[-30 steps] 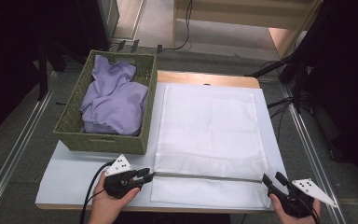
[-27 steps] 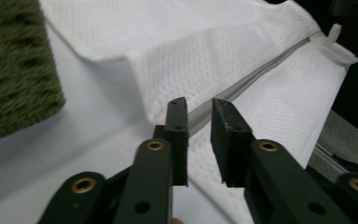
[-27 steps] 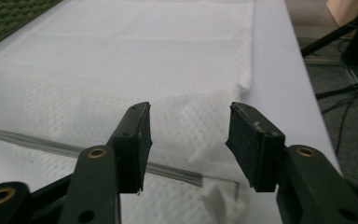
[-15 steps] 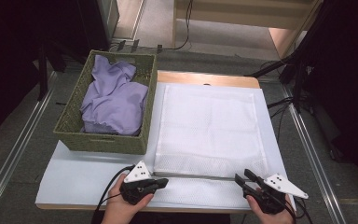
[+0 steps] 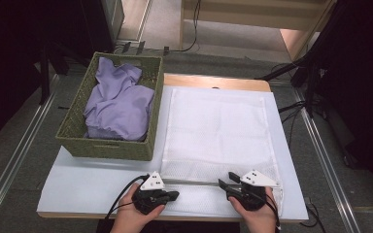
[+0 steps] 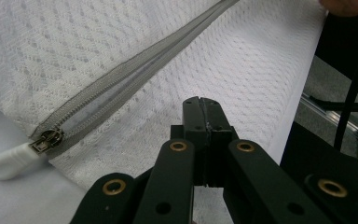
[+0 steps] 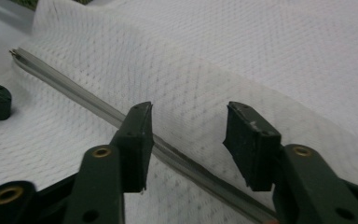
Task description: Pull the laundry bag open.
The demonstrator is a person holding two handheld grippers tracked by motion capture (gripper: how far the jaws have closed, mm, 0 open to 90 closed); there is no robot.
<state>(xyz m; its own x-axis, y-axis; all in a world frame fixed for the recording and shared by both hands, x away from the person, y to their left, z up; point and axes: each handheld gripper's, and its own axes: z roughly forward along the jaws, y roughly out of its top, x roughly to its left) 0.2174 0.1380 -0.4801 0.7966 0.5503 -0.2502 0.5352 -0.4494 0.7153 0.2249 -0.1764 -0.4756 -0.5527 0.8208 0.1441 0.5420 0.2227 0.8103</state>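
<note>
At the left, a green wicker basket (image 5: pixel 77 141) holding a lilac garment (image 5: pixel 119 104) sits beside our white mesh laundry bag (image 5: pixel 218 126), which lies flat on the white worktop (image 5: pixel 87 179). Our left tongs (image 5: pixel 175 195) are pinched together on the bag's near hem, just beside the zip pull (image 6: pixel 11 158). Our right tongs (image 5: pixel 226 180) stand half open astride the grey zipper (image 7: pixel 65 86), gripping nothing. We judge the bag is being readied for unzipping; next, the pull must be caught. Grey floor and dark surroundings lie beyond.
</note>
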